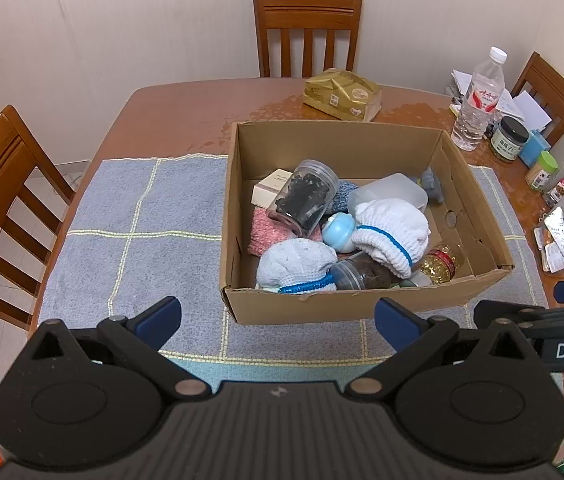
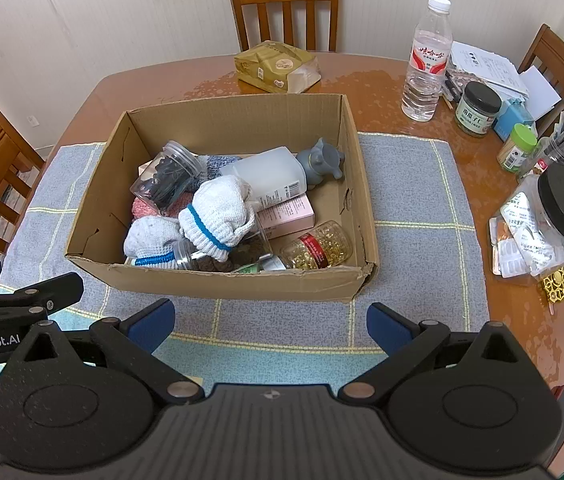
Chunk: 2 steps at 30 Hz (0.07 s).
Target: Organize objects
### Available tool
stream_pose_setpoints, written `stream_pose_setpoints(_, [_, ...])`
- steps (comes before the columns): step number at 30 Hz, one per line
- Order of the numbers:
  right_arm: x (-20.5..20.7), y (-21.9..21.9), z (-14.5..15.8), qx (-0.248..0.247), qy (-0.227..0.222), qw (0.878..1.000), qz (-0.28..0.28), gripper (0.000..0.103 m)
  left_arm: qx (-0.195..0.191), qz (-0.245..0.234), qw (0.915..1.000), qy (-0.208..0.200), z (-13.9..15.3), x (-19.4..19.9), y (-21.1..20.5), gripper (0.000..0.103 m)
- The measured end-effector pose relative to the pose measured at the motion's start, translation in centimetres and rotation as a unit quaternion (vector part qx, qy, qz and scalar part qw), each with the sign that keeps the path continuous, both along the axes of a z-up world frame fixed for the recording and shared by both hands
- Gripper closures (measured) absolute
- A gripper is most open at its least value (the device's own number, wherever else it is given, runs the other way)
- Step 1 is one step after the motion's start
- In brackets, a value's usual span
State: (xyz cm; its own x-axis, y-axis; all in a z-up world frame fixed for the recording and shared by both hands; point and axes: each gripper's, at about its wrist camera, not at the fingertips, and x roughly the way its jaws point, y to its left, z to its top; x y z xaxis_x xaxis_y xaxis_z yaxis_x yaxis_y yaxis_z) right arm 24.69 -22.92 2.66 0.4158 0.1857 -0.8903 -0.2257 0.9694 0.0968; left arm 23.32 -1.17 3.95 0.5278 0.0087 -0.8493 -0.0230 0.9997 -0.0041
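Observation:
An open cardboard box (image 1: 338, 308) (image 2: 217, 282) stands on a blue-grey checked cloth (image 1: 141, 216) (image 2: 414, 208). Inside lie a clear jar of dark pieces (image 1: 306, 198) (image 2: 165, 178), two white knit gloves with blue cuffs (image 1: 392, 232) (image 2: 217, 212), a pink box (image 2: 288, 216), a bottle of golden capsules (image 2: 318, 246), a white bottle (image 2: 269, 174) and a grey figure (image 2: 320, 160). My left gripper (image 1: 277, 316) hangs open before the box's near wall, holding nothing. My right gripper (image 2: 269, 322) is open too, at the same near side.
A wooden table (image 1: 169, 112) carries a gold bag (image 1: 342, 94) (image 2: 277, 66) behind the box. At the right stand a water bottle (image 2: 426, 60), a dark-lidded jar (image 2: 478, 108), a green-capped jar (image 2: 516, 148), papers and a large black-lidded jar (image 2: 554, 212). Chairs (image 1: 308, 32) ring the table.

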Motion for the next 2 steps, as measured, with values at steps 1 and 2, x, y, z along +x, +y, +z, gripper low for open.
stream_pose_setpoints(1, [0.04,-0.01,0.02,0.000,0.000,1.000,0.000,0.000,0.000,0.000,1.0000,0.000,-0.01,0.00,0.00,0.001])
stream_pose_setpoints(2, [0.04,-0.02,0.03,0.000,0.000,1.000,0.000,0.000,-0.001,0.000,1.0000,0.001,-0.04,0.02,0.04,0.001])
